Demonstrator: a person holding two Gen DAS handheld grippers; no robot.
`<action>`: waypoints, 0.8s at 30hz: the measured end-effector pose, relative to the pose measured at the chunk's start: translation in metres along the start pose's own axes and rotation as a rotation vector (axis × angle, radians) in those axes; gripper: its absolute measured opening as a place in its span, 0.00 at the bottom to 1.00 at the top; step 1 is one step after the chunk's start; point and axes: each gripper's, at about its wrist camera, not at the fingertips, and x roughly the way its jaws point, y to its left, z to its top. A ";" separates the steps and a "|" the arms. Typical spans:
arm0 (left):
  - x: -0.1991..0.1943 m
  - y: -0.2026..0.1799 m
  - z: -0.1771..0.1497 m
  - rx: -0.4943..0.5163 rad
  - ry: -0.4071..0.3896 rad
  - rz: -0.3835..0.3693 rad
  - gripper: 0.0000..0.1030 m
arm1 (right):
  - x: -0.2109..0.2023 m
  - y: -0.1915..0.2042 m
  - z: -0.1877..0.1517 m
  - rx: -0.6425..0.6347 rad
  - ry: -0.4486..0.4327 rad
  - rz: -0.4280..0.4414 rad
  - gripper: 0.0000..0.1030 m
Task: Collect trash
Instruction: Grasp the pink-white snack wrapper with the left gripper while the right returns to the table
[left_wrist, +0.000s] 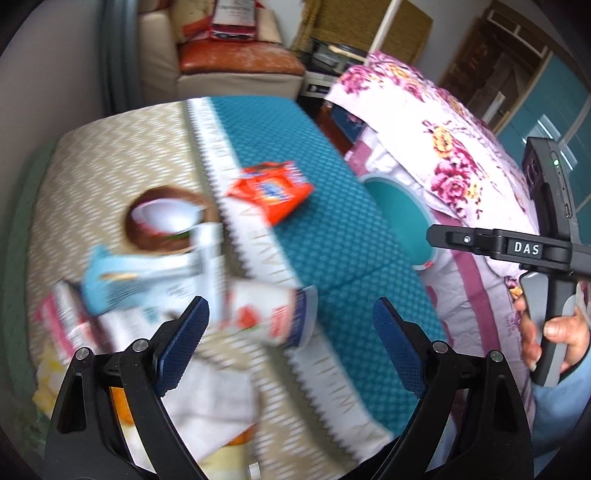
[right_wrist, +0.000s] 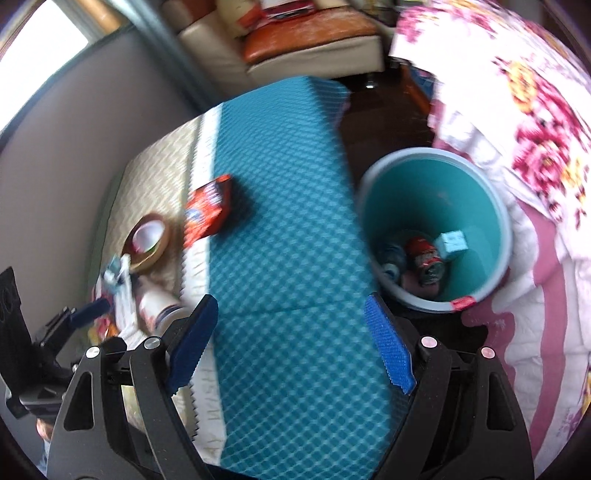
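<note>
Left gripper (left_wrist: 290, 336): jaws stand wide, nothing between the pads; both frames are motion-blurred. Directly ahead of its left pad lies a heap of wrappers (left_wrist: 147, 291) on the beige patterned cover, with a white cup with red print (left_wrist: 273, 317) on its side between the two pads and just beyond them. Farther out, a brown coconut-print packet (left_wrist: 166, 218), and beyond the gap, an orange-red box (left_wrist: 271, 192) at the edge of the teal mat (left_wrist: 332, 229). Right gripper (right_wrist: 291, 343): jaws wide and empty, over bare mat. Ahead of its right pad stands the teal bin (right_wrist: 480, 206), holding a red can (right_wrist: 424, 258), a pale blue carton (right_wrist: 452, 242) and other blurred scraps. Beyond it lies the floral quilt (right_wrist: 535, 140).
</note>
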 end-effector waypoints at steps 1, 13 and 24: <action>-0.003 0.008 -0.003 -0.007 -0.004 0.008 0.88 | 0.003 0.012 0.001 -0.028 0.013 0.001 0.75; -0.033 0.125 -0.031 -0.234 -0.037 0.084 0.88 | 0.063 0.133 -0.001 -0.354 0.173 -0.023 0.75; -0.012 0.167 -0.033 -0.328 -0.015 0.116 0.88 | 0.114 0.173 -0.012 -0.470 0.256 -0.072 0.75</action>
